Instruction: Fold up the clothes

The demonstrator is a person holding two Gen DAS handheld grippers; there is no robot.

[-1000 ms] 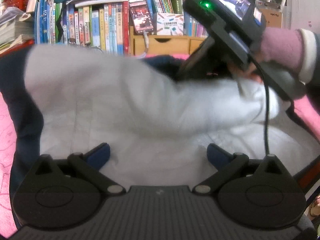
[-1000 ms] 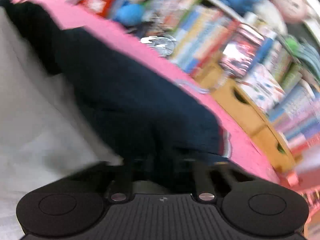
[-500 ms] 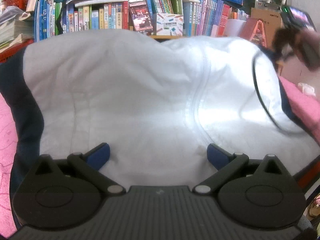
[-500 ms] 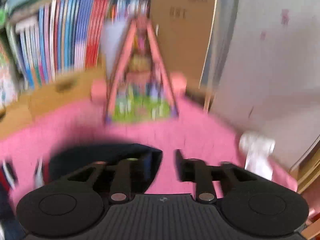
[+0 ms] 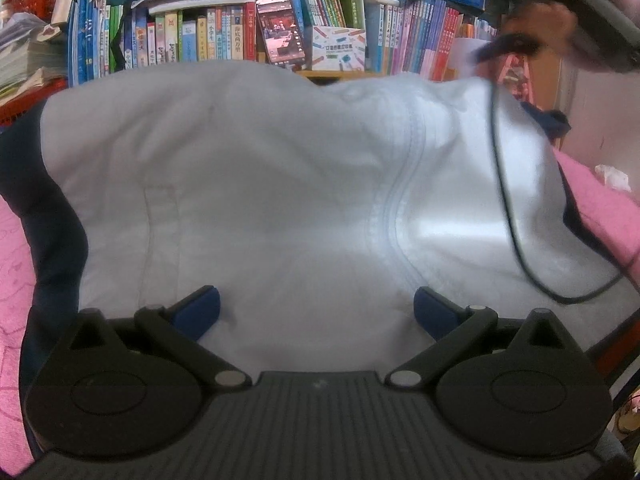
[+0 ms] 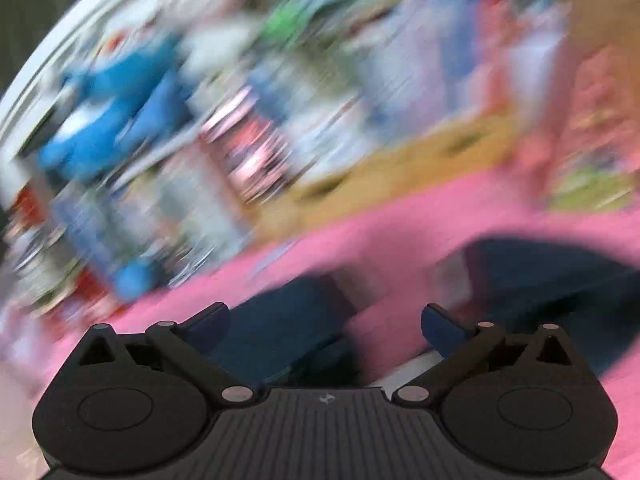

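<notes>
Garment (image 5: 280,184): smooth pale-grey lining w/ stitched seam, navy edges, on pink mat (image 5: 600,200). L gripper (image 5: 316,312) wide apart; R gripper (image 6: 325,322) opening, nothing between.

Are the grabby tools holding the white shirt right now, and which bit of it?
No, nothing is held. The right tool is opening, with only pink cover and dark cloth beyond its fingers. The left tool is wide open above the white garment, not pinching it.

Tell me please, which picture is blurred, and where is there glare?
Right wrist view: heavy motion blur, shelves smeared, only the right claw, jaws opening, nothing between them, is sharp. Left wrist view: mostly sharp, fisheye-bent, a bright glare patch on the white garment.
</notes>
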